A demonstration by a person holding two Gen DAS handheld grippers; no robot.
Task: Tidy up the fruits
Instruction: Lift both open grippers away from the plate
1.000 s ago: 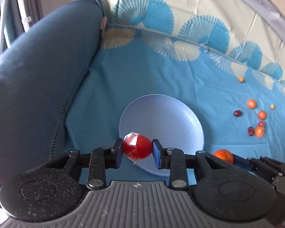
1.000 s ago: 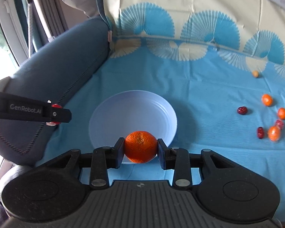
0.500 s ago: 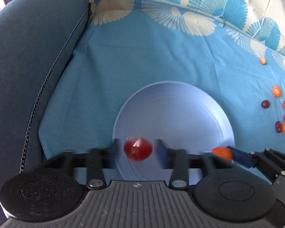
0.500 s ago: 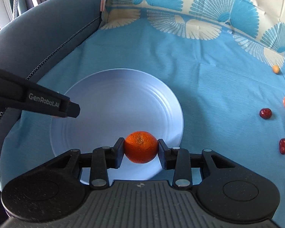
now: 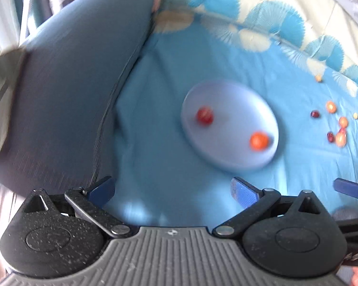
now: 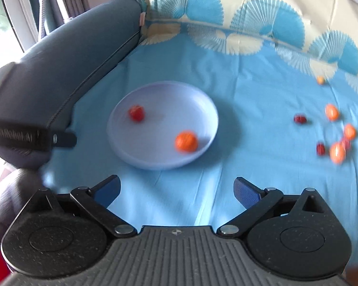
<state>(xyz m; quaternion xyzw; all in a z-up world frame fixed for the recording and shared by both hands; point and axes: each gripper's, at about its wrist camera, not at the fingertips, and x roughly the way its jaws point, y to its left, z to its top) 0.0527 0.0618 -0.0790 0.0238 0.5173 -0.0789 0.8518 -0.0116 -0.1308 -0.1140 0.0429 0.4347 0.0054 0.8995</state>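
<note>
Sorting fruit: two pieces are in, many wait.
A red fruit and an orange lie in the plate. Small fruits wait well right of the plate. Left gripper and right gripper jaws are opening, empty.

a blue cloth with pale fan patterns along its far edge covers the surface; a dark grey-blue cushioned armrest borders it on the left.

One plate, two fruits inside
</note>
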